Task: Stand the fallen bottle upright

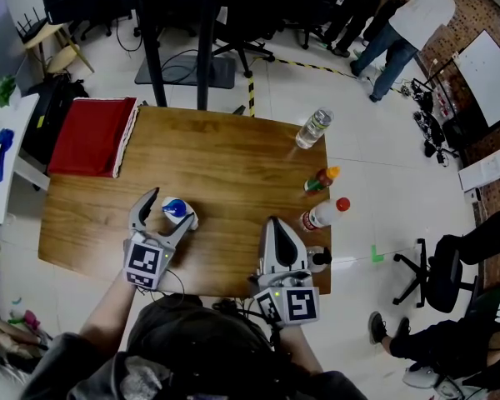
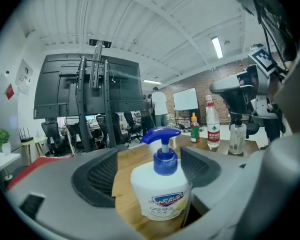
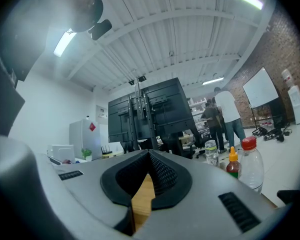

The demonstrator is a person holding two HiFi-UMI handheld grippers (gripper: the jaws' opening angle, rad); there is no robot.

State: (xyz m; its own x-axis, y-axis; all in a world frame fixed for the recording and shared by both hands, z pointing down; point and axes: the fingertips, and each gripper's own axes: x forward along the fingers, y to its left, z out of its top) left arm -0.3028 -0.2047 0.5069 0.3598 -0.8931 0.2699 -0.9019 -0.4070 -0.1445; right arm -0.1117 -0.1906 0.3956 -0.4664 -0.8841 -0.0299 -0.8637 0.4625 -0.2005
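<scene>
A white pump bottle (image 1: 177, 211) with a blue pump head stands upright on the wooden table (image 1: 225, 165), near its front left. My left gripper (image 1: 172, 208) is open around it, one finger on each side, and the pads stand clear of the bottle's sides. In the left gripper view the pump bottle (image 2: 162, 191) fills the space between the wide jaws. My right gripper (image 1: 272, 222) rests at the table's front edge right of centre, shut with nothing in it. In the right gripper view its tips (image 3: 150, 154) meet over bare wood.
Along the table's right edge stand a clear water bottle (image 1: 314, 128), an orange-capped sauce bottle (image 1: 321, 179), a red-capped bottle (image 1: 323, 213) and a small black-topped bottle (image 1: 318, 259). A red folded cloth (image 1: 92, 136) lies at the back left. People (image 1: 408, 23) stand beyond.
</scene>
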